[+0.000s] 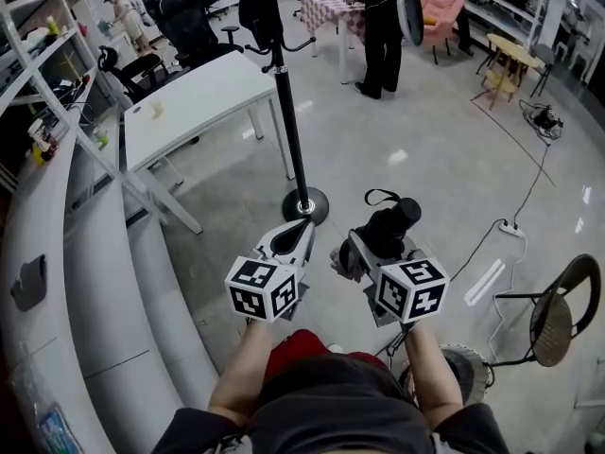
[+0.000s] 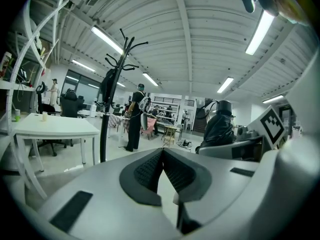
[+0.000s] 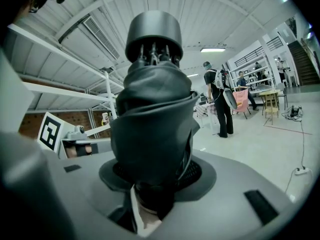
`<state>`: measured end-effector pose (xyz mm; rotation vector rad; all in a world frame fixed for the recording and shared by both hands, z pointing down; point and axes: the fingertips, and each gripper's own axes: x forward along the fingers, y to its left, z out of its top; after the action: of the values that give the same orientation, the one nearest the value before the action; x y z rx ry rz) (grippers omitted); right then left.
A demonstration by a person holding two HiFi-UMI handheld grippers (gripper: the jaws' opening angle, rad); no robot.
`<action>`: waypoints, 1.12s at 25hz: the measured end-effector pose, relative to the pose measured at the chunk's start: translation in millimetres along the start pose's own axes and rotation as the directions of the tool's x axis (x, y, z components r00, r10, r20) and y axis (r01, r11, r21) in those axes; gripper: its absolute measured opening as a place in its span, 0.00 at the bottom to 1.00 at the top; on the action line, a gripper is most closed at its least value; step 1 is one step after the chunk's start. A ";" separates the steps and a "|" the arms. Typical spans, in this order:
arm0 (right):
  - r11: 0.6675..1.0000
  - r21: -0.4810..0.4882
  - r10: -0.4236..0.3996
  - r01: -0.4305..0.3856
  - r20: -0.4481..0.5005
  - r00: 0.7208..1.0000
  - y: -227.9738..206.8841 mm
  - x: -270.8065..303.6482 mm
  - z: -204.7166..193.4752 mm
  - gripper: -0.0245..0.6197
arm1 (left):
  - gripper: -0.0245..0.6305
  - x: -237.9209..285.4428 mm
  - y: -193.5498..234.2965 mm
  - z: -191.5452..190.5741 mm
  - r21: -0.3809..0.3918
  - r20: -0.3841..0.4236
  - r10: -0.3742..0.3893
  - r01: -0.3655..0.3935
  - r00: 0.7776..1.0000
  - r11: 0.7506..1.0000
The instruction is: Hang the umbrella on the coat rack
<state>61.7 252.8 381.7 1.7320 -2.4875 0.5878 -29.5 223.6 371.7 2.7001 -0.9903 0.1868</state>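
Note:
A folded black umbrella (image 1: 389,225) points forward with its wrist strap (image 1: 378,196) looped at the far end, and my right gripper (image 1: 364,249) is shut on it. In the right gripper view the umbrella (image 3: 152,114) fills the middle, its round cap on top, clamped between the jaws of the right gripper (image 3: 155,171). The black coat rack (image 1: 288,121) stands just ahead, its round base (image 1: 304,204) right in front of my left gripper (image 1: 301,227). The left gripper (image 2: 162,151) is shut and empty. The rack (image 2: 105,114) stands left of it, with a dark garment (image 2: 107,84) hanging.
A white table (image 1: 194,97) stands left of the rack, with white shelving (image 1: 38,112) along the left wall. A person (image 1: 383,26) stands farther back. A round chair (image 1: 558,315) and a power strip with cable (image 1: 510,227) lie to the right.

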 end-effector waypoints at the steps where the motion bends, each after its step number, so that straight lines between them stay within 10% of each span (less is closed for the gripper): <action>1: 1.000 0.000 0.001 -0.001 -0.001 1.000 -1.0 1.5 0.9 0.33 | 0.06 1.7 0.9 1.1 0.001 0.002 0.004 -0.004 1.000 1.000; 28: 1.000 -0.008 -0.027 0.027 -0.011 1.000 -72.9 113.6 48.3 0.33 | 0.06 109.5 97.0 49.1 0.017 0.048 0.053 -0.054 0.997 0.998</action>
<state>94.5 113.3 386.2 1.7514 -2.4517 0.5833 -7.8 70.8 366.4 2.7084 -1.0799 0.1439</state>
